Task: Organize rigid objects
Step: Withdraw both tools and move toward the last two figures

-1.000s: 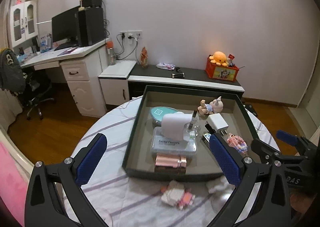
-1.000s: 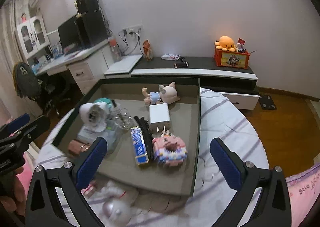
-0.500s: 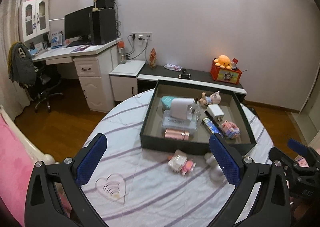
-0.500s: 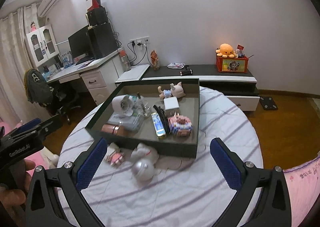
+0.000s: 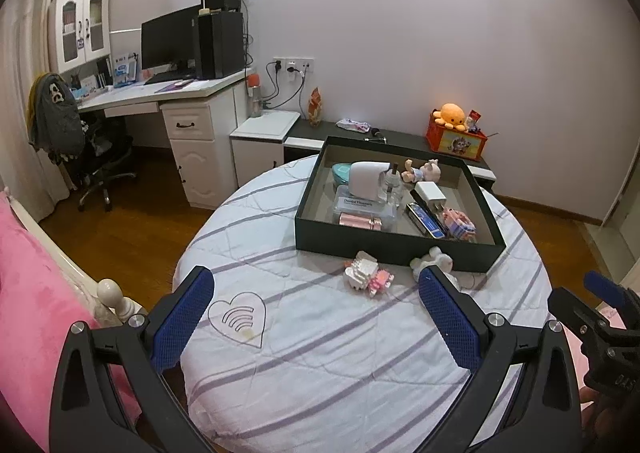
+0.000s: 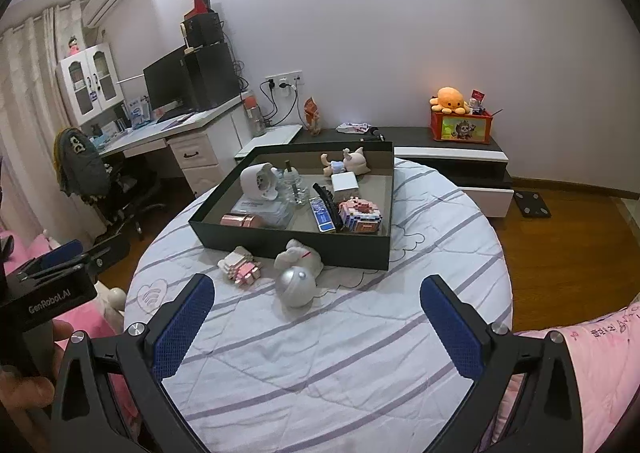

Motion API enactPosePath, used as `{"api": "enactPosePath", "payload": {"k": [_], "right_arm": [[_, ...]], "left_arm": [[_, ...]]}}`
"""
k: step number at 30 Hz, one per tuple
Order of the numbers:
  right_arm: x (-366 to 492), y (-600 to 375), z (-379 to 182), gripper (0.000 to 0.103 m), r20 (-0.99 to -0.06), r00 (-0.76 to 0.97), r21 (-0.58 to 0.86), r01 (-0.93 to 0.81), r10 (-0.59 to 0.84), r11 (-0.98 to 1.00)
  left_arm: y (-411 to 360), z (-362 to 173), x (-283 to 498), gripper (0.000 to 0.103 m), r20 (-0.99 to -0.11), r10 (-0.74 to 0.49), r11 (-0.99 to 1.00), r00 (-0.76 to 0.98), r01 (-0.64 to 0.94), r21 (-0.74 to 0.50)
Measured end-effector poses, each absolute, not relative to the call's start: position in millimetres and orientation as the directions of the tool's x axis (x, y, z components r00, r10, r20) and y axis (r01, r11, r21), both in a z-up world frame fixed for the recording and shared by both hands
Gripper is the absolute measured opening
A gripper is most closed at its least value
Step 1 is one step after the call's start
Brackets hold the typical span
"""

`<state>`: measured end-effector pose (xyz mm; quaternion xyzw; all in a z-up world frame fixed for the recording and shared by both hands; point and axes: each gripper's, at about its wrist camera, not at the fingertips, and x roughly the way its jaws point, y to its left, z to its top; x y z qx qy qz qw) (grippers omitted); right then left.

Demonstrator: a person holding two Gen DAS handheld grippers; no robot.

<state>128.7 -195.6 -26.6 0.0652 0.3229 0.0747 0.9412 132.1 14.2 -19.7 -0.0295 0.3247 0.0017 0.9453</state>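
A dark open box point(image 5: 394, 247) point(image 6: 288, 241) stands on the far half of a round table with a striped white cloth point(image 5: 332, 345) point(image 6: 340, 353). It holds several small items: a white device, a rose-gold tube, a charger, a pig figure, a pink block toy. In front of the box lie a pink-white block toy point(image 5: 366, 273) point(image 6: 240, 267), a white plush figure point(image 5: 434, 259) point(image 6: 298, 255) and a silver ball point(image 6: 295, 287). My left gripper point(image 5: 316, 317) and right gripper point(image 6: 316, 321) are open, empty, held back above the table's near side.
A pink bed point(image 5: 28, 293) lies at the left, pink bedding point(image 6: 592, 365) at the right. A desk with monitor point(image 5: 172, 93), an office chair point(image 5: 96, 169) and a low cabinet with an orange toy box point(image 5: 456, 137) stand behind the table.
Both grippers have pulled back and up from the box, so the whole table now shows. Both stay open and empty. The objects have not moved.
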Motion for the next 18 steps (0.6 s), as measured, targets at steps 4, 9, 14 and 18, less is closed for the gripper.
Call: {"api": "enactPosePath", "payload": {"k": [4, 9, 14, 18], "right_arm": [[123.4, -193.5, -24.9, 0.103, -0.595, 0.782, 0.167, -0.106, 0.186, 0.980], [121.6, -192.1, -24.3, 0.103, -0.595, 0.783, 0.162, -0.106, 0.183, 0.981], [123.0, -190.4, -25.8, 0.103, -0.604, 0.776, 0.160, -0.106, 0.183, 0.981], [128.7, -188.9, -31.1, 0.103, -0.618, 0.763, 0.158, -0.112, 0.186, 0.981]], "left_arm": [[14.1, -19.6, 125.5, 0.103, -0.614, -0.018, 0.998, 0.789, -0.020, -0.054], [17.3, -20.9, 125.9, 0.103, -0.617, -0.017, 0.998, 0.787, -0.026, -0.061], [17.4, -27.1, 129.3, 0.103, -0.630, -0.018, 0.998, 0.776, -0.027, -0.062], [15.4, -36.0, 135.8, 0.103, -0.650, -0.024, 0.998, 0.760, -0.021, -0.063]]}}
